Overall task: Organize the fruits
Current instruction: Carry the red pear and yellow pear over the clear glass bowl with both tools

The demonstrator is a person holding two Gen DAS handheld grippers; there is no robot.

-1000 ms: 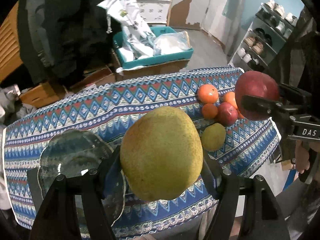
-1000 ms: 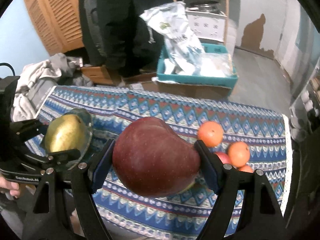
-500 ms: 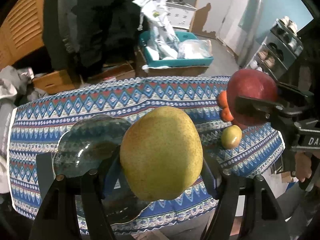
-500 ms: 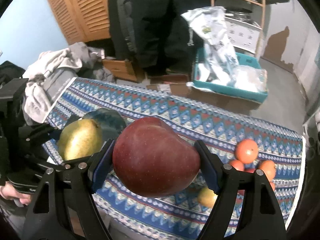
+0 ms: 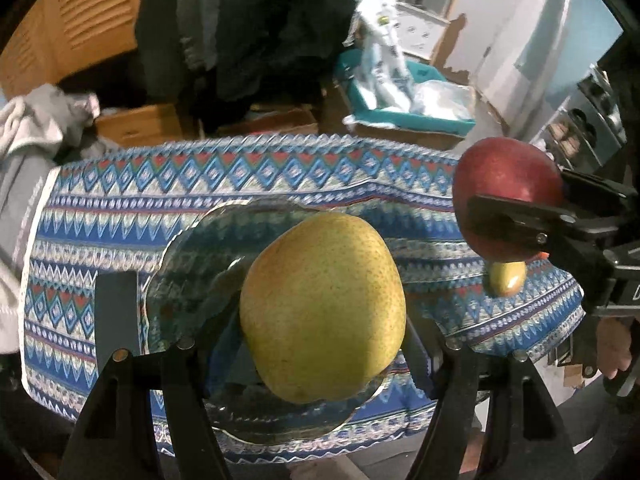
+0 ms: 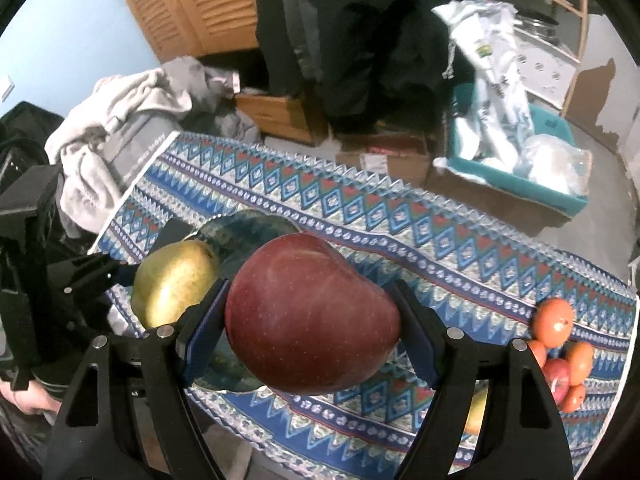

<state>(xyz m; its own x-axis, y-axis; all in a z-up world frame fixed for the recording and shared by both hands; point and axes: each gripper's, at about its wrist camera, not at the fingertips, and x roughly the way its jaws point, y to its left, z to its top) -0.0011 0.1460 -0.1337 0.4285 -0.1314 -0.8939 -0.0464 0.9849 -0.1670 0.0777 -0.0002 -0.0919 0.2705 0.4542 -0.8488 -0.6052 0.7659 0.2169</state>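
I've got the left gripper [image 5: 320, 316] pinching the yellow pear [image 5: 322, 306] right over the glass plate [image 5: 192, 264] so it can drop straight in. Right gripper [image 6: 312, 316] is clamped on the red apple [image 6: 312, 314] just beside, ready to follow.

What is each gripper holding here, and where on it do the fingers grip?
The left gripper clamps a yellow-green pear by its sides. The right gripper clamps a red apple by its sides.

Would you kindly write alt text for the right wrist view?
The right tongs grip a large red apple above a patterned tablecloth. To the left, the left tongs hold a yellow-green pear over a glass plate; oranges sit at right.
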